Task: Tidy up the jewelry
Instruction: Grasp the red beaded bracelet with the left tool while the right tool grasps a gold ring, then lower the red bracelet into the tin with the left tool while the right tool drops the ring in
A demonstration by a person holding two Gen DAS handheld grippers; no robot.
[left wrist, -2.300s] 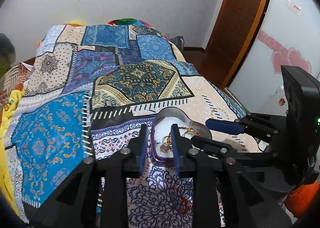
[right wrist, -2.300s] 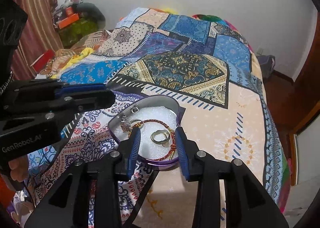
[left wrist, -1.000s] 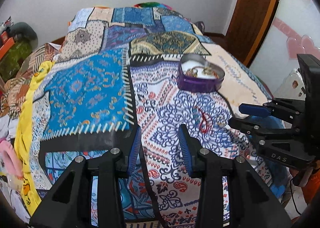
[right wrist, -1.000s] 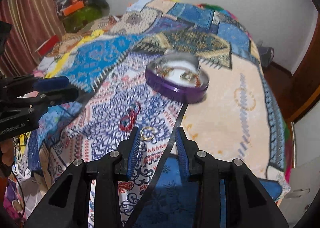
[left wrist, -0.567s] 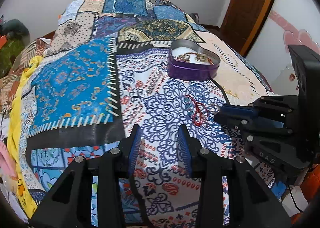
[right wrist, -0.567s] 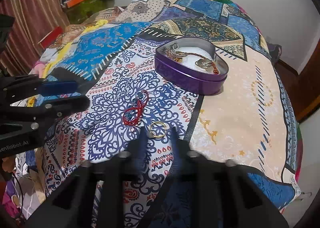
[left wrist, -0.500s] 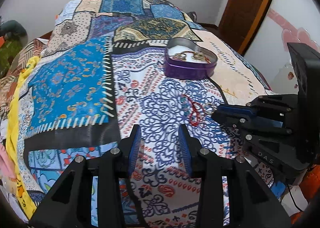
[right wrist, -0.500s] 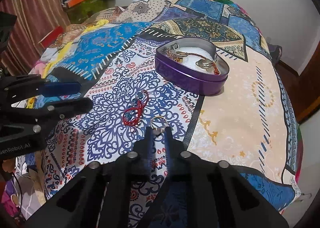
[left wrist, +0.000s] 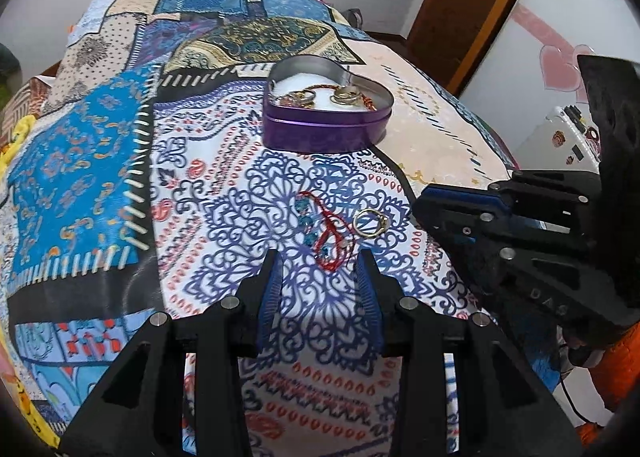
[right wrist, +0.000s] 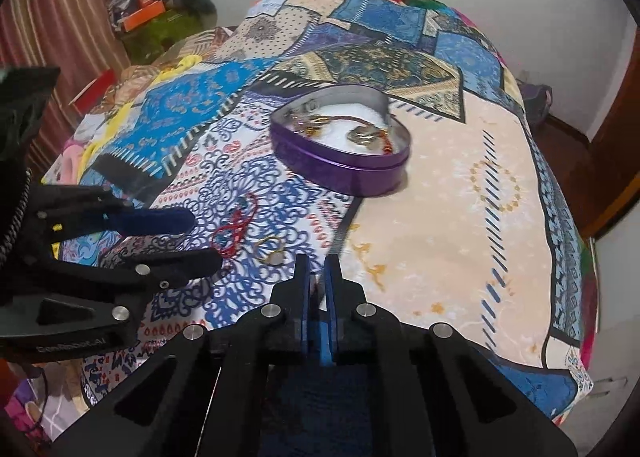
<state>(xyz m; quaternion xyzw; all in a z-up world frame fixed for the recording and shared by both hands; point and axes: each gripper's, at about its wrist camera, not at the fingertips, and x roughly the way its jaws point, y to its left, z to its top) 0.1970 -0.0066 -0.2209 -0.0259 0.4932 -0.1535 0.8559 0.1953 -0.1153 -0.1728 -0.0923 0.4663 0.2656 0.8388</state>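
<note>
A purple heart-shaped tin (left wrist: 326, 129) (right wrist: 340, 165) sits on the patterned bedspread and holds rings and a red cord. A red bracelet with blue beads (left wrist: 320, 233) (right wrist: 234, 227) lies on the spread nearer me. A gold ring (left wrist: 370, 223) (right wrist: 272, 249) lies just right of it. My left gripper (left wrist: 320, 277) is open and empty, its fingers just short of the bracelet. My right gripper (right wrist: 316, 269) is shut with nothing between its pads, just right of the ring; it also shows in the left wrist view (left wrist: 432, 203).
The bed (right wrist: 460, 193) fills both views, its near edge below the grippers. A wooden door (left wrist: 460, 5) and a white fridge with heart stickers (left wrist: 560, 57) stand to the right. Cluttered boxes and a striped curtain (right wrist: 60, 17) stand to the left.
Both grippers pulled back from the tin to the near part of the bed. The right gripper closed beside the gold ring. The left gripper moved toward the red bracelet.
</note>
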